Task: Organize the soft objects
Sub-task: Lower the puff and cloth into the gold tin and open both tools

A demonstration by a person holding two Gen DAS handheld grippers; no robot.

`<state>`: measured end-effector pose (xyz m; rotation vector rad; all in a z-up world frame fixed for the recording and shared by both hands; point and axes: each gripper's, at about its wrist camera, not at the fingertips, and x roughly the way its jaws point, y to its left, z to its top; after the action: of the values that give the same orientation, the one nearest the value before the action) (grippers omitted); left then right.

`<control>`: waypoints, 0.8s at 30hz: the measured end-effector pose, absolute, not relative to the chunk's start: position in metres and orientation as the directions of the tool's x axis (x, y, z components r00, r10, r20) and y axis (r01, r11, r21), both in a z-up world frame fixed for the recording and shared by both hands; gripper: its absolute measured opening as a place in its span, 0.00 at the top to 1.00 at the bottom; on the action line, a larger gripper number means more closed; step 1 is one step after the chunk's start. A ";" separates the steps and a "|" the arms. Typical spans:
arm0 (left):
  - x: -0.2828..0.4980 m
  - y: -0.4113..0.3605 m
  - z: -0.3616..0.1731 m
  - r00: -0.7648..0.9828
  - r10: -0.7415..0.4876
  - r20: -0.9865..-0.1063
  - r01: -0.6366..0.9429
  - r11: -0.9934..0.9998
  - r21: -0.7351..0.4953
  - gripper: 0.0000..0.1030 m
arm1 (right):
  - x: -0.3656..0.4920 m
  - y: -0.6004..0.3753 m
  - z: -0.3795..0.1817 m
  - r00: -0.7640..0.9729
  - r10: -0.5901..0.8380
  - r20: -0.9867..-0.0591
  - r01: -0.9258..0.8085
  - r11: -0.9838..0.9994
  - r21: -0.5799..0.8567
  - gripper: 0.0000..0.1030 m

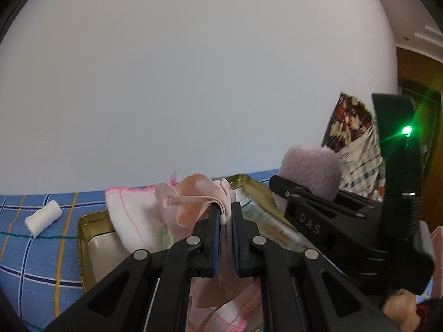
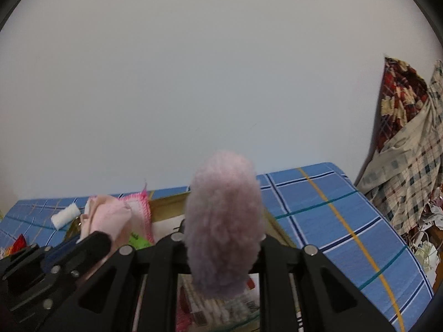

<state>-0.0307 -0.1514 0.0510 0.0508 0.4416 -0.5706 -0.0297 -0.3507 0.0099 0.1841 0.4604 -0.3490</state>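
The left gripper [image 1: 224,215] is seen pressed together on a thin pink cloth pouch [image 1: 193,199] with a drawstring and a small bead; the fabric is pinched between the two blue pads and hangs down below them. Under and behind it, a white towel with pink stitched edge [image 1: 133,215] lies partly over the left rim of the gold tin tray [image 1: 83,238], which stands on the blue checked bedsheet [image 1: 33,262].

The right gripper [image 2: 221,249] is closed on a fluffy mauve puff [image 2: 224,221], which is held upright, with its long axis vertical and its lower end just over the tray's contents. In the left wrist view this gripper is just beside the left one, on its right.

A small white gauze roll [image 1: 43,218] lies on the bedsheet, well apart from the tray, beyond its left edge. It is the left gripper which is nearer to it. It is judged that both held things can be lowered almost straight down into the tray.
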 end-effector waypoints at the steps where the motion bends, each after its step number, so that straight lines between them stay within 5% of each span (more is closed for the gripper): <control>1: -0.029 -0.151 0.050 0.751 -0.504 -0.427 0.525 0.848 -0.076 0.92 | -0.028 -0.350 0.008 0.840 -0.265 -0.474 0.353 0.930 0.105 0.83; 4: -0.025 -0.147 0.045 0.748 -0.488 -0.450 0.507 0.858 -0.087 0.91 | -0.026 -0.352 0.004 0.853 -0.174 -0.493 0.293 0.940 0.175 0.75; 6: -0.025 -0.150 0.044 0.745 -0.480 -0.463 0.501 0.861 -0.086 0.82 | -0.028 -0.358 0.003 0.865 -0.084 -0.495 0.241 0.935 0.262 0.57; 8: -0.027 -0.150 0.045 0.750 -0.471 -0.465 0.493 0.866 -0.082 0.49 | -0.036 -0.363 0.009 0.884 -0.076 -0.461 0.240 0.921 0.308 0.28; 9: -0.028 -0.151 0.047 0.761 -0.460 -0.458 0.479 0.874 -0.081 0.23 | -0.043 -0.365 0.013 0.898 -0.096 -0.429 0.250 0.915 0.318 0.24; 10: -0.029 -0.149 0.047 0.775 -0.450 -0.444 0.463 0.882 -0.086 0.11 | -0.050 -0.367 0.017 0.910 -0.116 -0.398 0.258 0.910 0.325 0.21; 18: -0.040 -0.128 0.058 0.870 -0.356 -0.340 0.366 0.930 -0.038 0.11 | -0.073 -0.387 0.025 0.913 -0.267 -0.310 0.377 0.842 0.385 0.19; 24: -0.043 -0.112 0.061 0.925 -0.248 -0.288 0.269 0.963 0.034 0.11 | -0.077 -0.379 0.033 0.902 -0.372 -0.221 0.429 0.832 0.350 0.04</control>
<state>-0.0434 -0.1116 0.0609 0.0731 0.2861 -0.2652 -0.0770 -0.3791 0.0330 0.4050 0.1465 -0.4259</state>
